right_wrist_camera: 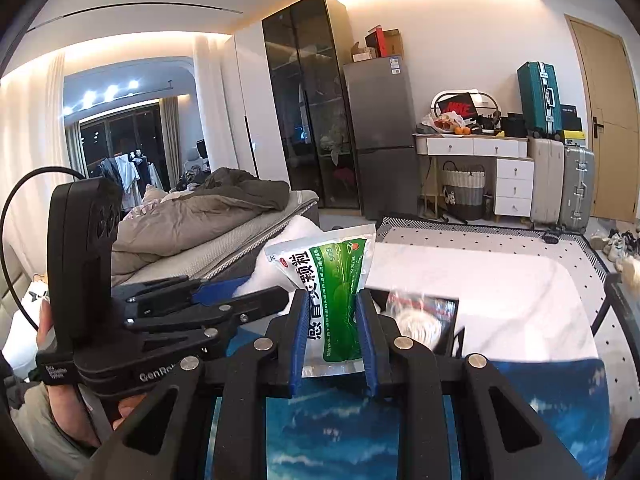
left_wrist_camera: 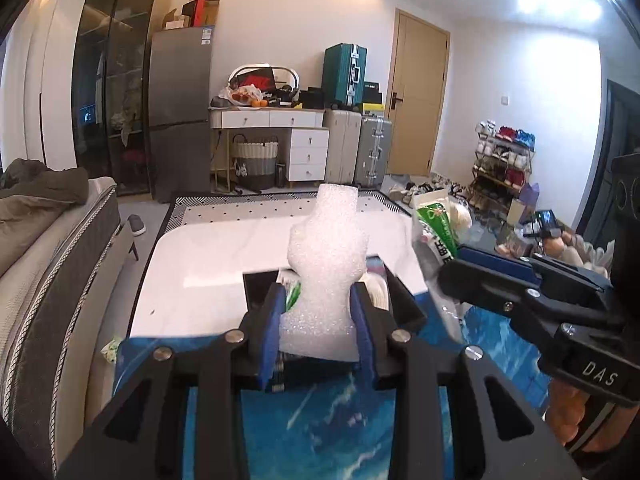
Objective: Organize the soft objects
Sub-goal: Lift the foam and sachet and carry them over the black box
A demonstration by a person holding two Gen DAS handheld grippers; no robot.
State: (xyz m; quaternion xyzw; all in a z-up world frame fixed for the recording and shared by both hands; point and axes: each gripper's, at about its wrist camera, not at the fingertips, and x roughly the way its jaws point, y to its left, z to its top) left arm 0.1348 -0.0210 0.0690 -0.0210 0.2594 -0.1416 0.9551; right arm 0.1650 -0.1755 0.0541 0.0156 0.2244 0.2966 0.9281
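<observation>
Both grippers loaded, held above the white table (left_wrist_camera: pixel 192 256), which carries a blue ocean-print mat (left_wrist_camera: pixel 320 420) at its near edge.

L gripper (left_wrist_camera: pixel 318 320): blue pads pinching a white foam piece (left_wrist_camera: pixel 326 264) at its lower body. Foam stands upright out of the jaws, waisted where squeezed.

R gripper (right_wrist_camera: pixel 334 332): pads pressed onto a green-and-silver foil sachet (right_wrist_camera: pixel 332 292), printed w/ Chinese text, gripped across its lower half, top corner leaning left. In L view the same sachet (left_wrist_camera: pixel 436 228) sits just right of the foam.

Black open tray/box (right_wrist_camera: pixel 444 312) on table ahead, between mat and bare top. It holds a clear-wrapped pale round item; can't ID it.

Step in hand, my read: carrying both soft items to their spot, probably that tray.
- Keep grip light but steady on the foam. It's open-cell, springy and visibly deforms; more squeeze risks tearing it or making it pop out.
- Sachet is slick film w/ loose granule fill, so it may slide or sag. Keep it vertical, avoid fast swings.
- Grippers are near each other; place one item at a time to avoid a clash.
- Lower until the item rests before opening the jaws.
</observation>
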